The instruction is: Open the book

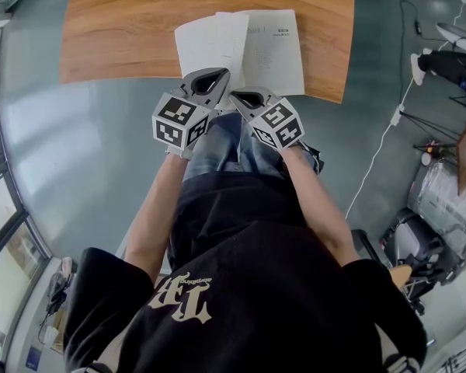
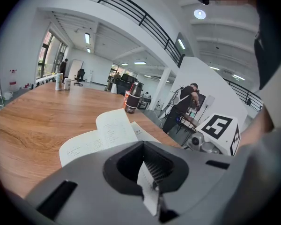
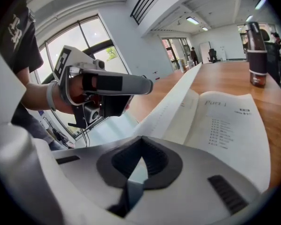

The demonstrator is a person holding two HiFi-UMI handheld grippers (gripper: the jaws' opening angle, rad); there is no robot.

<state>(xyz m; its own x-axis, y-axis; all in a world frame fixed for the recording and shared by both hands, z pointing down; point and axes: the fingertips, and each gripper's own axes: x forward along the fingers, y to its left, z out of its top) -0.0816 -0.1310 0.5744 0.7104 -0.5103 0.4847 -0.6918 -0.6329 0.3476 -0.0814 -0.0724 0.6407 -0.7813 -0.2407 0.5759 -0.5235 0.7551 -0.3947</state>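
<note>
The book [image 1: 273,51] is laid open on the table [image 1: 116,29], at its near edge. One page [image 2: 148,187] is pinched between the closed jaws of the left gripper [image 1: 207,78] and is held raised above the spread. The right gripper [image 1: 249,97] is held just beside the left, at the book's near edge, with its jaws closed together.

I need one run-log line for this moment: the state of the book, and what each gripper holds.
book: open on table | left gripper: shut on left page | right gripper: shut on raised page
</note>
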